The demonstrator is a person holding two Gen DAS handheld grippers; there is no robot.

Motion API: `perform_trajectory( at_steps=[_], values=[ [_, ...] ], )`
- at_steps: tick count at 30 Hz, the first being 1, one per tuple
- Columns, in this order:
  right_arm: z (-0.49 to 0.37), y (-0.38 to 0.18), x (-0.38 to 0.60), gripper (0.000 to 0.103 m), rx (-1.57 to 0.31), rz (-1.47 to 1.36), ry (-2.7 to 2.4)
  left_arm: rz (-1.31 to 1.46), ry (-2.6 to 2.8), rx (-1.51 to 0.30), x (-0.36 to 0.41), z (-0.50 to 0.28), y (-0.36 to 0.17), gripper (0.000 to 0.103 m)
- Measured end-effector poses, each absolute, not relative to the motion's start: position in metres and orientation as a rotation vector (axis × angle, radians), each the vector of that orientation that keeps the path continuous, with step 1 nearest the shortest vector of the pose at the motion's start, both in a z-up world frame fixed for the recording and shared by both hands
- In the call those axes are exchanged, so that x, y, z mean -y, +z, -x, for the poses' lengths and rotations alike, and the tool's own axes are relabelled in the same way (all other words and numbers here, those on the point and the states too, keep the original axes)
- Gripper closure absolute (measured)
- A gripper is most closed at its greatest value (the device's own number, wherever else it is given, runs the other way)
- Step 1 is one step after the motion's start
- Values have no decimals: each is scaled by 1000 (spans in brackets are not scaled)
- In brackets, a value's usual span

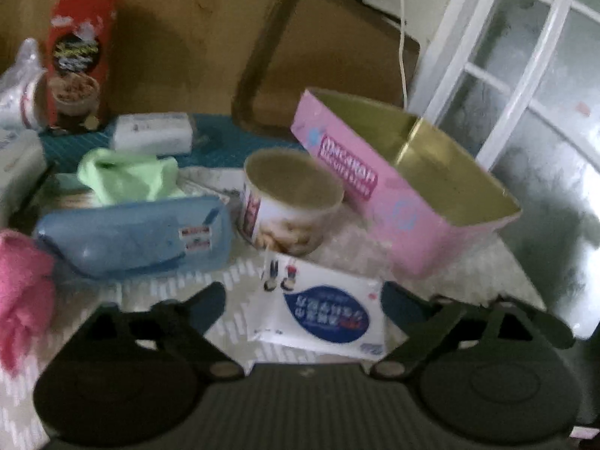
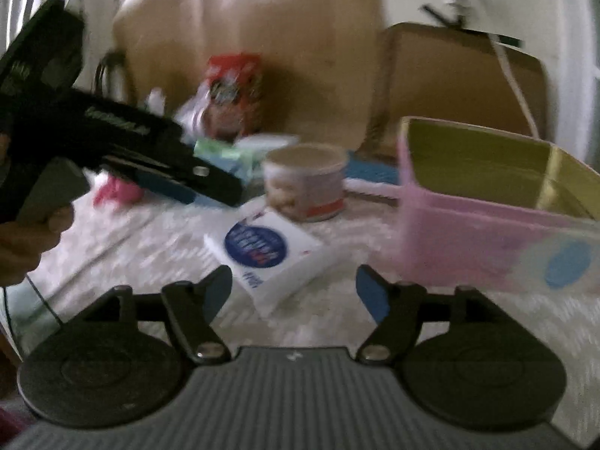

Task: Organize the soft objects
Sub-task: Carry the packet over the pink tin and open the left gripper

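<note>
Both tongs stand open with nothing pressed between the pads. From the left wrist, our left tongs hang spread over a white tissue pack with a blue oval label, lying flat on the pale patterned worktop just in front of a round tin. We judge the pack light and squashy under slick film, so it should be pinched across its narrow width, at mid-length, with a gentle squeeze that dents but does not slip. An open pink box sits to the right, seemingly empty; it looks a likely home for it. Further left lie a blue pouch, a green cloth and a pink fluffy cloth, all limp things best gathered at a bunched fold.

From the right wrist, our right tongs gape just short of the same tissue pack, which lies askew. The left tongs reach in above it, apart from it. The pink box is near on the right.
</note>
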State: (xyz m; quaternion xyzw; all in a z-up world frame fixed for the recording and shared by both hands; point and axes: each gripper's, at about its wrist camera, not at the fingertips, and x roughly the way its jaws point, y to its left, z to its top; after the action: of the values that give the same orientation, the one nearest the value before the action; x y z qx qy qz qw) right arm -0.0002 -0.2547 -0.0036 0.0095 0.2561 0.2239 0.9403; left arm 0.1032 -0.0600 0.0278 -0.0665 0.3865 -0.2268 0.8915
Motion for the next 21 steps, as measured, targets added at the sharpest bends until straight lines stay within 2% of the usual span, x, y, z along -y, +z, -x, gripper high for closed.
perform_trajectory(
  at_steps=[2,3,4,5,10,16,19,20,21],
  values=[
    [-4,-7,236,29,-546,49,472,99,-477,-823,67,-110,16,8],
    [-8,-11,228,31,-560,79,480,91,-495,-841,71,-112,9,12],
    [-14,-16,221,36,-578,100,484,78,-503,-816,72,-107,8,17],
    [-19,-22,216,48,-599,107,492,66,-530,-823,76,-102,9,23],
    [-22,-17,206,50,-556,82,489,29,-525,-778,84,-81,27,25],
    [-6,16,222,50,-364,111,391,29,-625,-646,125,-92,76,25],
    [-9,32,246,45,-292,135,284,10,-684,-595,167,-112,88,23],
    [-12,34,257,38,-285,132,244,11,-706,-593,184,-121,88,18],
    [-17,37,267,25,-283,126,206,5,-718,-600,197,-131,86,14]
  ],
)
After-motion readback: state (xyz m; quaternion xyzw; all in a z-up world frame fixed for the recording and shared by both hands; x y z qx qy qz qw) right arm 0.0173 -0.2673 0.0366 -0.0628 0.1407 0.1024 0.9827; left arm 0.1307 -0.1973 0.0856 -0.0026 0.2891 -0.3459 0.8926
